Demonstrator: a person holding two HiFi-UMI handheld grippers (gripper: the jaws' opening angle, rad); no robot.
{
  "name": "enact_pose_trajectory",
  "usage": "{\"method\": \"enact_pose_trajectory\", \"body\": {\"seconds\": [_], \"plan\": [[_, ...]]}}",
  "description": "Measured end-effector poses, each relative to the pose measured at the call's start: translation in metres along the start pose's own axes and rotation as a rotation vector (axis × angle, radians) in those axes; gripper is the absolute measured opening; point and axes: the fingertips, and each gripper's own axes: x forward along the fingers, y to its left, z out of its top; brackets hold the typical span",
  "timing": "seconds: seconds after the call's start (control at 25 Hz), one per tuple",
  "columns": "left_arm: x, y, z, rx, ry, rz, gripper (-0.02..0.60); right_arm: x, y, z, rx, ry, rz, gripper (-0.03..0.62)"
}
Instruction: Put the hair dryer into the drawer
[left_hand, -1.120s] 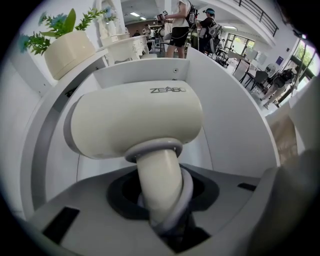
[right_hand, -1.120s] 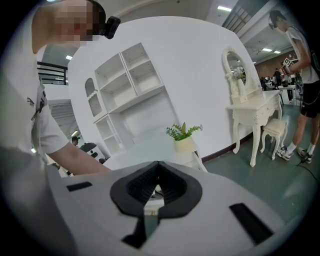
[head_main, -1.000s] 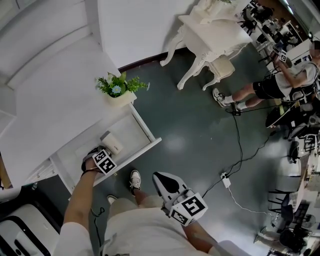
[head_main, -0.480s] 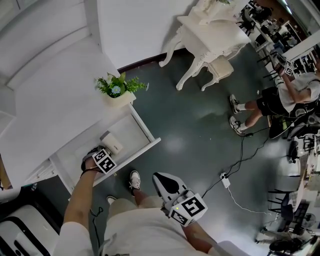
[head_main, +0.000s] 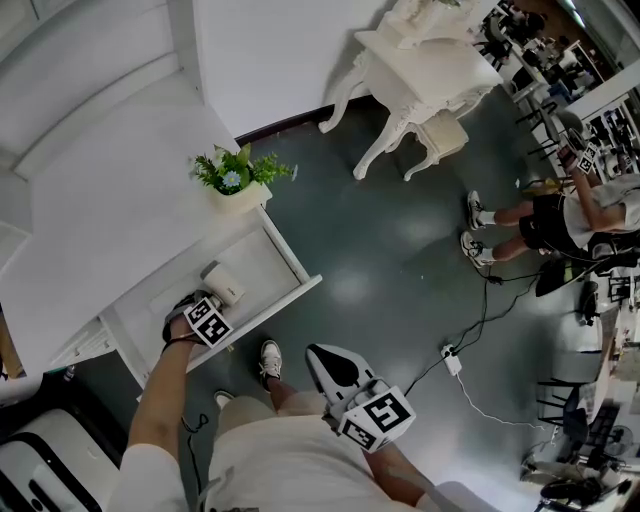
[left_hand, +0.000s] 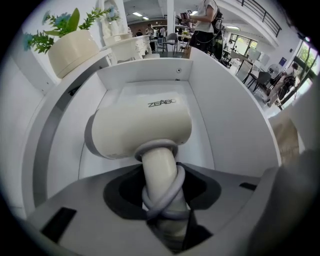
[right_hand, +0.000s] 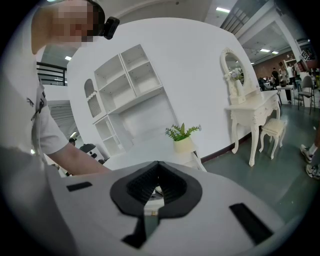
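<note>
The hair dryer (left_hand: 140, 127) lies inside the open drawer (left_hand: 145, 75), body on the drawer floor, handle rising toward the drawer front. A grey cord (left_hand: 172, 187) is wound round the handle. The left hand-held gripper (left_hand: 162, 195) points steeply down over the drawer. Its jaws have just been opening and stand wide, the handle between them and clear of both pads. The right hand-held gripper (right_hand: 156, 192) hangs outside the drawer front, jaws together, empty. A potted plant (head_main: 235, 178) stands on the bench just beside the drawer's inner end.
</note>
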Motion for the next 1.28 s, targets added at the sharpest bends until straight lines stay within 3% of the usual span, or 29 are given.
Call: {"method": "enact_pose_trajectory", "body": {"seconds": [0.44,0.84,1.0,1.28], "plan": [[-0.002,0.001,0.001,0.036,0.007,0.024,0.186,-0.007,-0.003,0.000,0.000,-0.008,-0.002,0.009],[-0.005,0.010,-0.004,0.116,0.047,0.144,0.235,-0.021,0.001,-0.004,-0.003,-0.021,-0.008,0.009],[-0.019,0.010,-0.005,0.076,0.007,0.185,0.242,-0.026,0.014,-0.007,-0.016,-0.031,0.010,0.009],[-0.073,0.008,-0.012,-0.092,-0.138,0.220,0.245,-0.021,0.058,-0.002,-0.060,-0.048,0.085,0.009]]}}
